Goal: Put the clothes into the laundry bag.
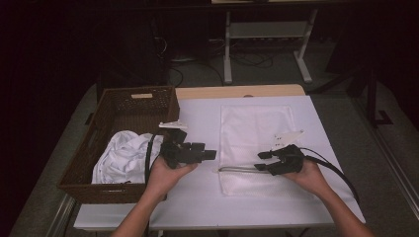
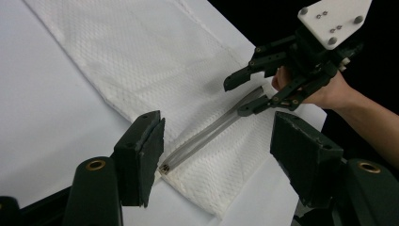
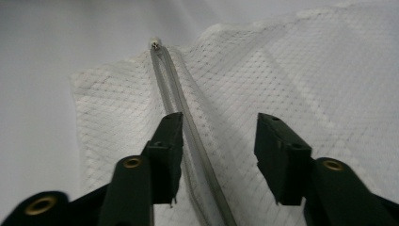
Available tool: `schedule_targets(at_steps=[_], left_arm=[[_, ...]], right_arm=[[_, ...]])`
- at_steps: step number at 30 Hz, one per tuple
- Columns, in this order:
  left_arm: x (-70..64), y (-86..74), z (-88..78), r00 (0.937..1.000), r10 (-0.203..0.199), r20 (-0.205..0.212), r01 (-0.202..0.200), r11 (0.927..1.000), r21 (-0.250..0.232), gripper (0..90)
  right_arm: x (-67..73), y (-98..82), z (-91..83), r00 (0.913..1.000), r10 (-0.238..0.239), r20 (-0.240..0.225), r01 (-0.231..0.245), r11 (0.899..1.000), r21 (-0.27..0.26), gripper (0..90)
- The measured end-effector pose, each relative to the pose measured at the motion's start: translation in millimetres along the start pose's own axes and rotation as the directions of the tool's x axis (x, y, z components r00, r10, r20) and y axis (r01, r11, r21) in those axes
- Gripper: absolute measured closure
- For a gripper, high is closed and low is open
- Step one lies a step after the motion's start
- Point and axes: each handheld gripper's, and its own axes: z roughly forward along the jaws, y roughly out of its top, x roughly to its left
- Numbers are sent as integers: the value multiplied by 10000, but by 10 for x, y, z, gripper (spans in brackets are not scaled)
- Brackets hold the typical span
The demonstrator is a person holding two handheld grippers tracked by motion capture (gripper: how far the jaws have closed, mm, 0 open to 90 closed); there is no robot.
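A white mesh bag [image 1: 257, 131] lies flat on the white table [image 1: 197, 197], its zipper [image 1: 236, 169] parted along the near edge. My right gripper [image 1: 261, 161] points left just over that zipper, jaws apart. In the right gripper view the zipper [image 3: 162, 80] runs between the jaws, close by the left one, with its slider [image 3: 154, 44] at the far end; the pads of my right gripper [image 3: 219, 120] press on nothing. My left gripper [image 1: 212, 154] hovers open left of the bag and points at it. The left gripper view has my left gripper [image 2: 219, 117] empty, facing the zipper [image 2: 202, 136] and the right gripper [image 2: 235, 99].
A brown wicker basket [image 1: 136, 92] stands at the table's left with a crumpled white cloth [image 1: 123, 155] in it, close behind my left hand. Beyond the table's wooden far edge [image 1: 237, 91] are a dark floor, cables and a white stand.
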Motion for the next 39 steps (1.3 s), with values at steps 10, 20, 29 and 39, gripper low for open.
schedule_targets(at_steps=[10,20,29,39], left_arm=[[81,25,-127,9998,-164,-116,163,9998,-81,333],[151,5,-249,9991,-321,-263,316,9993,-206,324],[179,-21,-323,9988,-358,-344,352,9992,-189,322],[194,-23,-344,9988,-365,-330,358,9991,-220,320]], right_arm=[[-55,-82,123,9984,-492,-267,518,9927,1087,617],[-81,-92,224,9972,-523,-535,592,9889,1362,792],[-103,-77,160,9948,-663,-768,772,9857,1495,689],[-84,-109,203,9921,-1038,-708,1136,9819,1513,785]])
